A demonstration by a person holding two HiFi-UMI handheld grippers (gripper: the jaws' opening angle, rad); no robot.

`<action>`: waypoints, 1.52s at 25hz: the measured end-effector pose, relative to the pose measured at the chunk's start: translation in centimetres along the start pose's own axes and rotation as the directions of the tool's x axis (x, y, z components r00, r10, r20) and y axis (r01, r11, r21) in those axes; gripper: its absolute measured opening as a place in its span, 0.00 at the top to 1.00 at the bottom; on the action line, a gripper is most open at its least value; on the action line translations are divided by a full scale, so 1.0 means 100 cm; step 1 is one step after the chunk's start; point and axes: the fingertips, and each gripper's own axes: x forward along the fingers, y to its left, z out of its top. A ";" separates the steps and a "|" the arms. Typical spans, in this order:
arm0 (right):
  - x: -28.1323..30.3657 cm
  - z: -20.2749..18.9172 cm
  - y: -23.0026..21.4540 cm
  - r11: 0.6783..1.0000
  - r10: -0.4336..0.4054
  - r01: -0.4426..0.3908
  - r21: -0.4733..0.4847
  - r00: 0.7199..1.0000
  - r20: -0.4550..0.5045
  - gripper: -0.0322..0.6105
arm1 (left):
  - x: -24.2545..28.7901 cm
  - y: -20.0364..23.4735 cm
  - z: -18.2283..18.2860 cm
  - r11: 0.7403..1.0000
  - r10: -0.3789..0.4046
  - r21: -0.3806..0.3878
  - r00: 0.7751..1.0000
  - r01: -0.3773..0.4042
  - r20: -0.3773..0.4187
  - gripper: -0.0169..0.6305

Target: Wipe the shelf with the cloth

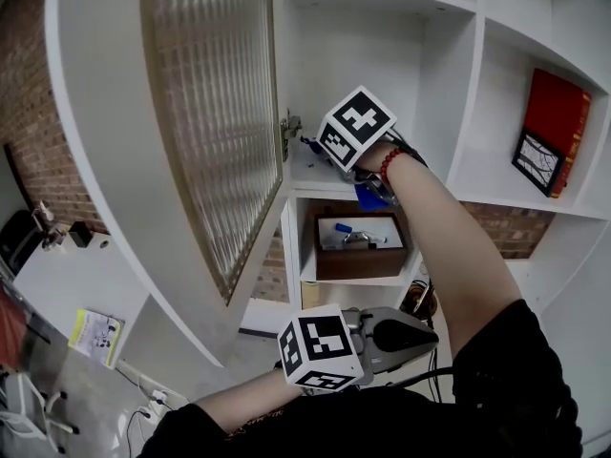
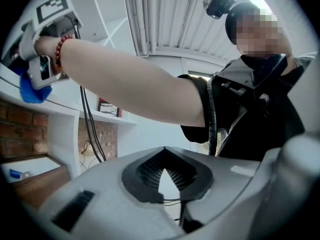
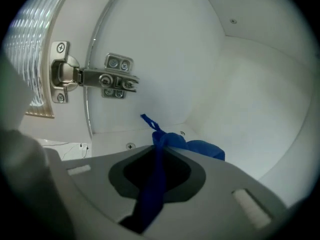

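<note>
Cloth (image 3: 165, 141): blue. Shelf (image 1: 310, 175): white. Cubes (image 1: 355, 125): black-and-white square markers. Door (image 1: 215, 113): ribbed glass, white frame. Wall (image 1: 19, 84): red-brown brick. Book (image 1: 558, 122): red. Box (image 1: 358, 259): brown. Bracelet (image 1: 387, 163): red beads. Sleeve (image 1: 516, 380): black. Leaflet (image 1: 95, 335): yellow.

The blue cloth (image 3: 202, 149), bunched and pinched in the right gripper (image 3: 158, 150), rested on the white shelf (image 1: 307, 172), toward its left.

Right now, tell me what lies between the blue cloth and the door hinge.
Nothing but bare white shelf wall. In the right gripper view, the cloth, clamped in the right gripper, sits apart from the hinge.
</note>
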 end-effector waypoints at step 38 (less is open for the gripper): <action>-0.060 -0.038 -0.084 0.920 -0.231 0.176 0.349 0.965 0.121 0.88 | -0.015 -0.035 -0.009 0.999 -0.027 0.029 0.998 0.025 0.060 0.97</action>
